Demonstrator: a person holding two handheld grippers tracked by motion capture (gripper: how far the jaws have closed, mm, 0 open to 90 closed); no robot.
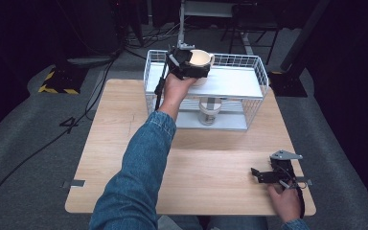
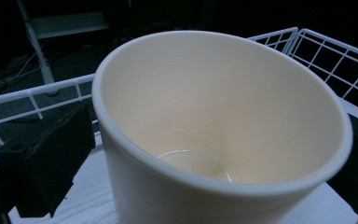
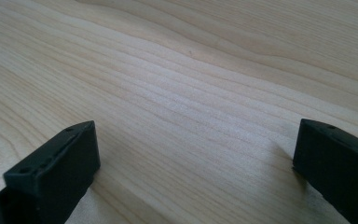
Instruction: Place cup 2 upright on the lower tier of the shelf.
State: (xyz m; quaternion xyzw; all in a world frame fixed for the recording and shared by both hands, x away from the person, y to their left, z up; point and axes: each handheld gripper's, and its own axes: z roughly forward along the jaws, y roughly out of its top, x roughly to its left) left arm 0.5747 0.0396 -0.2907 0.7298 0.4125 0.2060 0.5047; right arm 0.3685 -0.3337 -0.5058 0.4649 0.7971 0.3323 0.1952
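Figure. Progress of the cup placement, read from largest element to smallest.

We first note the light wooden rectangular table (image 1: 124,158), which fills the lower centre of the high view; its grain also runs across the right gripper view. At the upper centre of the high view stands the white wire 2-tier shelf rack (image 1: 256,72), with a flat white top board (image 1: 235,81) inside its wire rim. On the lower tier, at the centre of the frame, we see a second pale cylindrical object (image 1: 209,111), too small to identify further.

The cream ceramic cup (image 1: 200,60) sits at the upper centre of the high view, over the left end of the top board. In the left gripper view its open mouth (image 2: 223,107) faces the camera, empty. The left gripper (image 1: 188,67) pinches the cup between its 2 black jaws, 1 on each side of the wall. We cannot tell whether the base already touches the board.

The right gripper (image 1: 268,175) rests at the lower right of the high view, jaws spread wide with nothing but bare wood between them.

We judge the carry to the upper tier essentially done; what remains is setting the cup down squarely, releasing it, and drawing the left gripper back clear of the wire rim.
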